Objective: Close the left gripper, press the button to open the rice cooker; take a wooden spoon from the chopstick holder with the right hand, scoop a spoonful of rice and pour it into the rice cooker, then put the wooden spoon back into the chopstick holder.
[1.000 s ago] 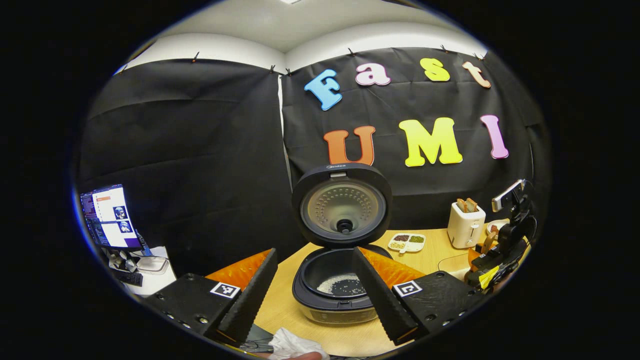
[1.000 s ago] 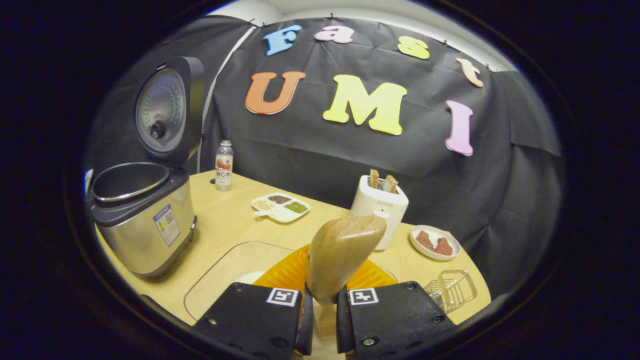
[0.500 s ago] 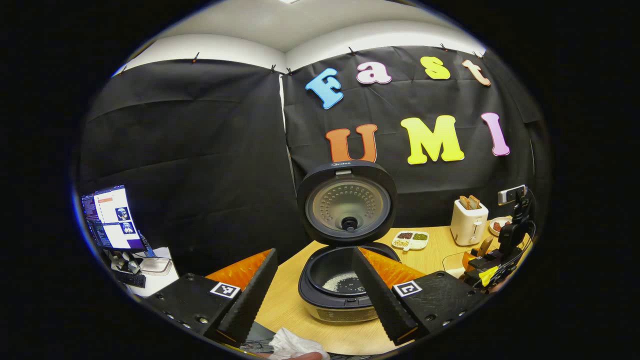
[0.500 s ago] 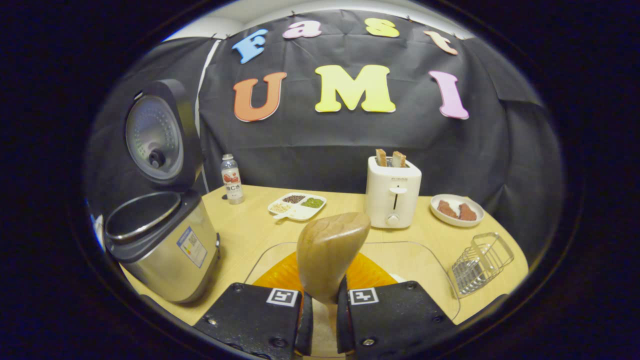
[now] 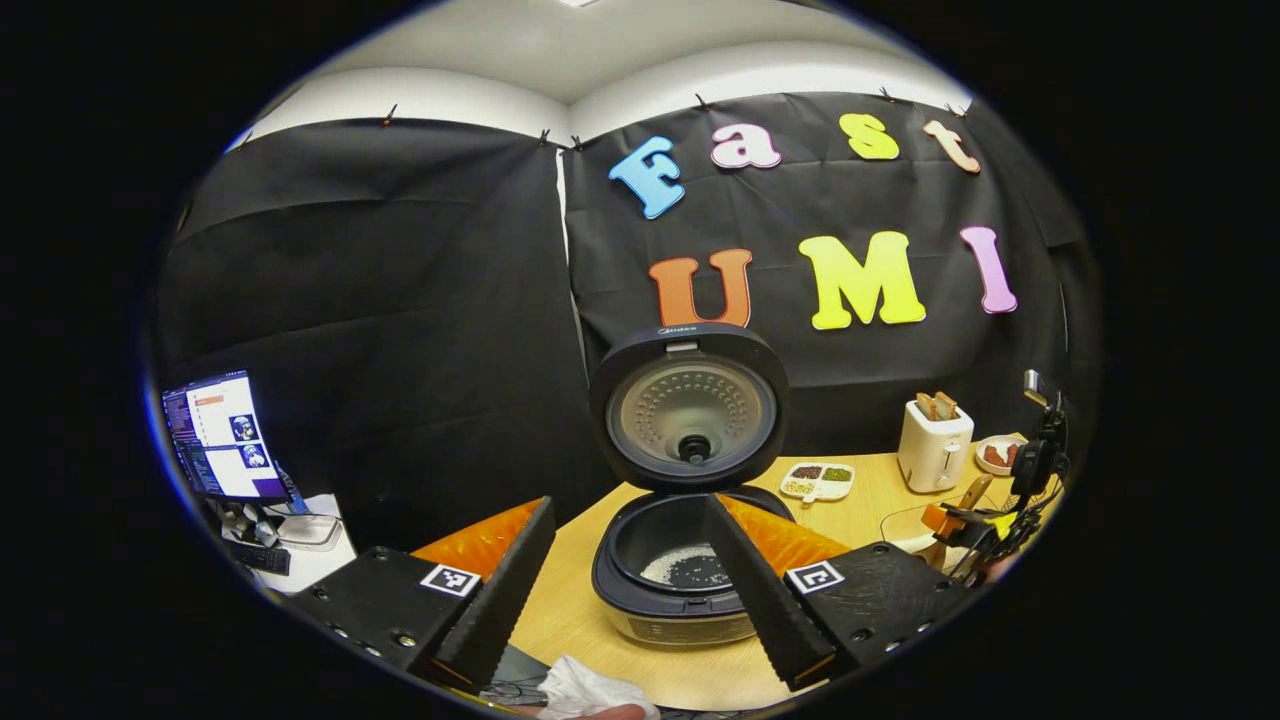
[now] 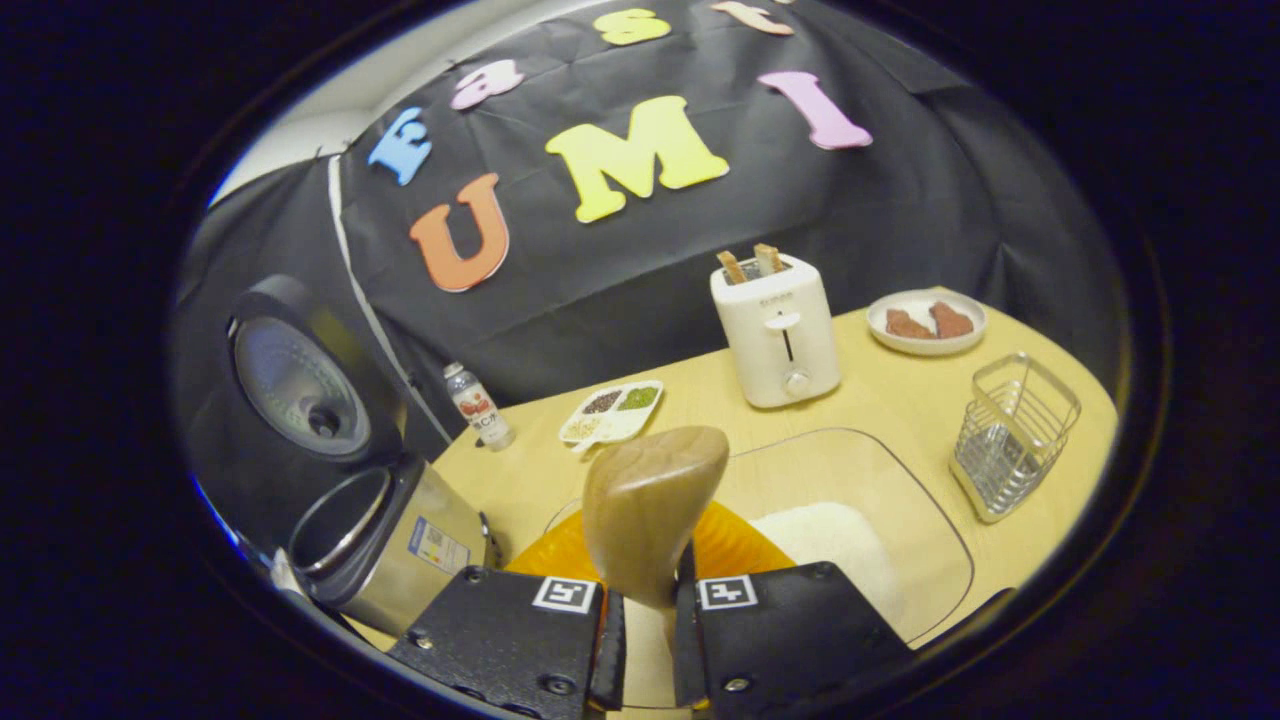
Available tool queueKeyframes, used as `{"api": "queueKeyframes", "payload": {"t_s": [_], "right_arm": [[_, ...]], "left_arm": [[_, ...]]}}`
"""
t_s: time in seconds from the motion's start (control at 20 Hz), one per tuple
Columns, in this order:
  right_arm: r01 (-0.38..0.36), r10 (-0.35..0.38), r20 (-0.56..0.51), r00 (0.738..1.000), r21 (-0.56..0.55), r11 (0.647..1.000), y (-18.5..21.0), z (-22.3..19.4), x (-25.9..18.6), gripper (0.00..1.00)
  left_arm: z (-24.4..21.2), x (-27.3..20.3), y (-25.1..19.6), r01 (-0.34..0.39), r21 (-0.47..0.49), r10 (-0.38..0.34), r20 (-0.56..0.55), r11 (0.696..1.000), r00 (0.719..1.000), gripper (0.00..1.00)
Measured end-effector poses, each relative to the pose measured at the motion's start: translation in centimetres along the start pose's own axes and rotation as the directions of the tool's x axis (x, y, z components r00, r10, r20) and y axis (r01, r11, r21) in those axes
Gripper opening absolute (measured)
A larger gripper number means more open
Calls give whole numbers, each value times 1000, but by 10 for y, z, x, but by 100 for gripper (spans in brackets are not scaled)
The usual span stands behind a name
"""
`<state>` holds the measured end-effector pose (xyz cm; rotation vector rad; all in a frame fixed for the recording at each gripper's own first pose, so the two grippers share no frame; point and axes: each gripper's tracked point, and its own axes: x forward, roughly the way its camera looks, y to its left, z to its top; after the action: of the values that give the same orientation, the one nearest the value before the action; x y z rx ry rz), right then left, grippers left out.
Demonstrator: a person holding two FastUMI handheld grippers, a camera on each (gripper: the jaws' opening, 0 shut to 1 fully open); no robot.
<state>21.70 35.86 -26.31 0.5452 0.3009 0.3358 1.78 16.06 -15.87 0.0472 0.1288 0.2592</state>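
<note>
While the right gripper [image 6: 648,640] has its two fingers pressed close on the neck of the wooden spoon [image 6: 650,510], the spoon's bowl stands up just ahead of the fingertips, toward 12 o'clock in the right gripper view, its back turned to the camera — whether it carries any rice cannot be told. Under and beyond the spoon lies a clear glass dish [image 6: 905,500] on the wooden table [image 6: 900,400], with a heap of white rice [image 6: 825,535] in it at about 3 o'clock from the spoon's bowl. The wire chopstick holder [image 6: 1010,435] stands well apart at 3 o'clock, near the table's edge. The rice cooker [image 6: 385,545] sits at 9 o'clock, lid [image 6: 295,385] raised upright behind its open pot.

In the left gripper view the left gripper [image 5: 625,580] stands wide open, holding nothing; between its spread fingers, at 12 o'clock, the rice cooker [image 5: 680,590] shows a scatter of rice grains [image 5: 690,570] on the pot's floor. The right gripper [image 5: 975,530] with the spoon [image 5: 965,500] appears far off at 3 o'clock.

Toward the wall stand a white toaster [image 6: 775,330] with bread in its slots, a plate [image 6: 925,322] at its right, a divided tray [image 6: 612,412] of grains and a small bottle [image 6: 478,408].
</note>
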Motion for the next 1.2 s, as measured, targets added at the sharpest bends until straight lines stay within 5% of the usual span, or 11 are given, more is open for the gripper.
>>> {"api": "queueKeyframes", "payload": {"t_s": [0.25, 0.45, 0.6, 0.65, 0.85, 1.2], "right_arm": [[-4, 10, -24, 1000, 223, 975, -32, 7, -4, 24], [-66, 79, -12, 997, 433, 899, -34, 17, -9, 23], [-97, 95, 27, 995, 452, 887, -38, 36, -11, 23], [-111, 107, 35, 994, 489, 865, -40, 41, -11, 24], [-182, 165, 93, 982, 705, 686, -44, 58, -15, 23], [-217, 169, 143, 975, 770, 600, -48, 83, -23, 23]], "left_arm": [[4, 0, -4, 7, 9, -7, 2, 1000, 1000, 95], [8, 0, -7, 13, 15, -14, 9, 1000, 1000, 96], [13, 0, -9, 18, 15, -18, 13, 1000, 1000, 95], [16, 0, -9, 18, 16, -18, 20, 1000, 1000, 95], [21, 0, -11, 19, 16, -19, 29, 1000, 999, 96], [25, -1, -11, 25, 11, -25, 30, 1000, 999, 95]]}}
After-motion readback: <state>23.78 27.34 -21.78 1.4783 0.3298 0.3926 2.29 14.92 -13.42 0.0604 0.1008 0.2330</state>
